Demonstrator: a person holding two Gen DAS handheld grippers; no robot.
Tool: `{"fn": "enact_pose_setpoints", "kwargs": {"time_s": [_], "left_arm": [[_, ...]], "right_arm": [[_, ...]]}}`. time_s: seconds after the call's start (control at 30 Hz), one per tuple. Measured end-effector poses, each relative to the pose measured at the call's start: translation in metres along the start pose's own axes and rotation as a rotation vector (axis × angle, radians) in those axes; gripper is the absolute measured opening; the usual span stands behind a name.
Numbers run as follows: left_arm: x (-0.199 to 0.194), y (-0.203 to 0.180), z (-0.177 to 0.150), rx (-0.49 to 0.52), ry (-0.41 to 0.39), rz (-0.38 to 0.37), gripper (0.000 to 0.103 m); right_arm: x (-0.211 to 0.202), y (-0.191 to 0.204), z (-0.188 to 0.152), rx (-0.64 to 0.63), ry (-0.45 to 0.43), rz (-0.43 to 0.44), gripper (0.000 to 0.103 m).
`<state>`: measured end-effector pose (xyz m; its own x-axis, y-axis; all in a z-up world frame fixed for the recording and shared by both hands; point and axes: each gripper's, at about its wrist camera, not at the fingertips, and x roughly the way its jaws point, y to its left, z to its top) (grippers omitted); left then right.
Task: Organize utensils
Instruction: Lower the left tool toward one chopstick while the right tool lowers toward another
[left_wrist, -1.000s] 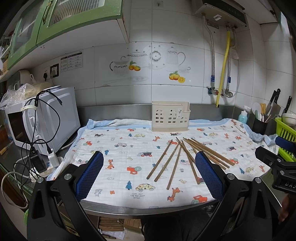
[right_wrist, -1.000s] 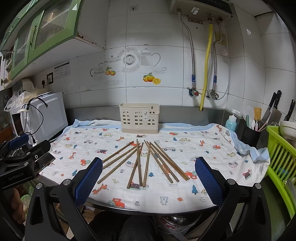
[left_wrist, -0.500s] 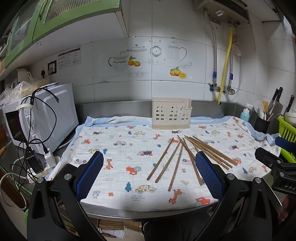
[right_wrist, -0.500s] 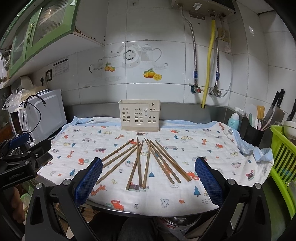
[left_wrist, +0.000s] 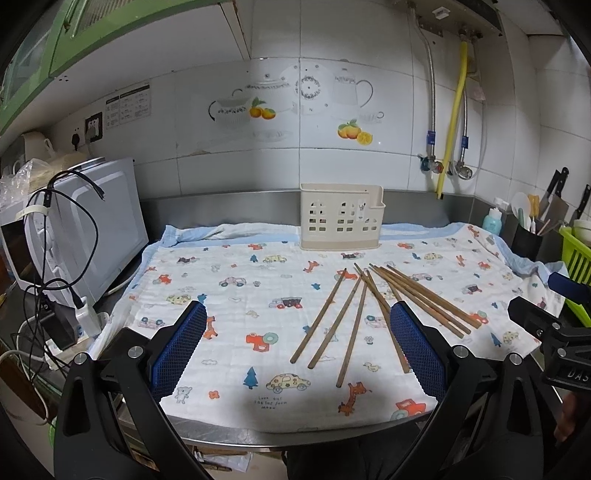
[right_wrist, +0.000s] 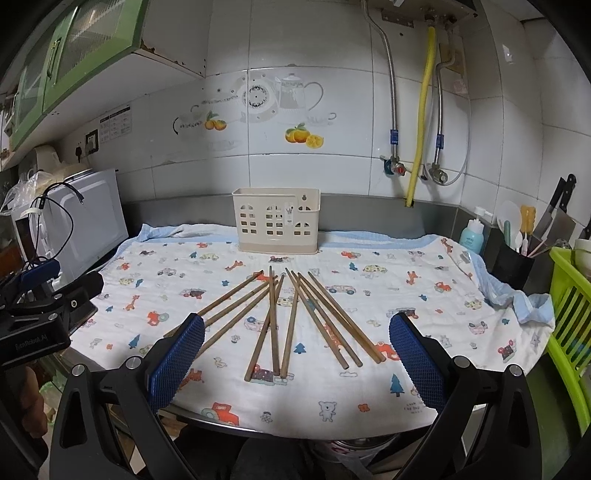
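Several brown wooden chopsticks (left_wrist: 354, 317) (right_wrist: 291, 317) lie fanned out on a cartoon-print cloth (left_wrist: 236, 291) (right_wrist: 406, 295). Behind them, against the steel backsplash, stands an empty cream slotted utensil holder (left_wrist: 341, 221) (right_wrist: 277, 221). My left gripper (left_wrist: 297, 347) hovers open near the counter's front edge, left of the fan, its blue pads wide apart with nothing between them. Centred before the chopsticks is my right gripper (right_wrist: 295, 360), also open and empty. Each gripper's black body shows at the side of the other's view (left_wrist: 546, 332) (right_wrist: 40, 314).
A white microwave (left_wrist: 85, 236) with black cables (left_wrist: 48, 266) stands on the left. On the right are a dark utensil pot (right_wrist: 515, 264), knives (right_wrist: 561, 206), a teal bottle (right_wrist: 472, 236) and a green plastic rack (right_wrist: 570, 325). Pipes (right_wrist: 421, 122) run down the tiled wall.
Both cameras have tipped slightly down and edged closer to the counter; the cloth and chopsticks sit a little higher in view. Both grippers stay open and nothing on the cloth moved.
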<state>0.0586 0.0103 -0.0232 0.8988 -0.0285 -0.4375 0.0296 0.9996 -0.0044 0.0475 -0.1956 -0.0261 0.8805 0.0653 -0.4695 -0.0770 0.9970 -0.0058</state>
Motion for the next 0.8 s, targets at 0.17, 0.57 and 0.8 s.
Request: {"fn": "enact_pose_setpoints", "kwargs": {"time_s": [0.17, 0.57, 0.8], "left_arm": [[0.013, -0.001, 0.001, 0.004, 0.019, -0.003, 0.098], [0.050, 0.000, 0.000, 0.008, 0.081, -0.014, 0.098], [0.070, 0.001, -0.002, 0.019, 0.113, -0.014, 0.098]], "right_arm": [[0.011, -0.003, 0.001, -0.002, 0.011, 0.004, 0.097], [0.043, -0.010, 0.001, -0.006, 0.054, 0.018, 0.097], [0.064, -0.018, -0.002, 0.004, 0.080, 0.030, 0.097]]}}
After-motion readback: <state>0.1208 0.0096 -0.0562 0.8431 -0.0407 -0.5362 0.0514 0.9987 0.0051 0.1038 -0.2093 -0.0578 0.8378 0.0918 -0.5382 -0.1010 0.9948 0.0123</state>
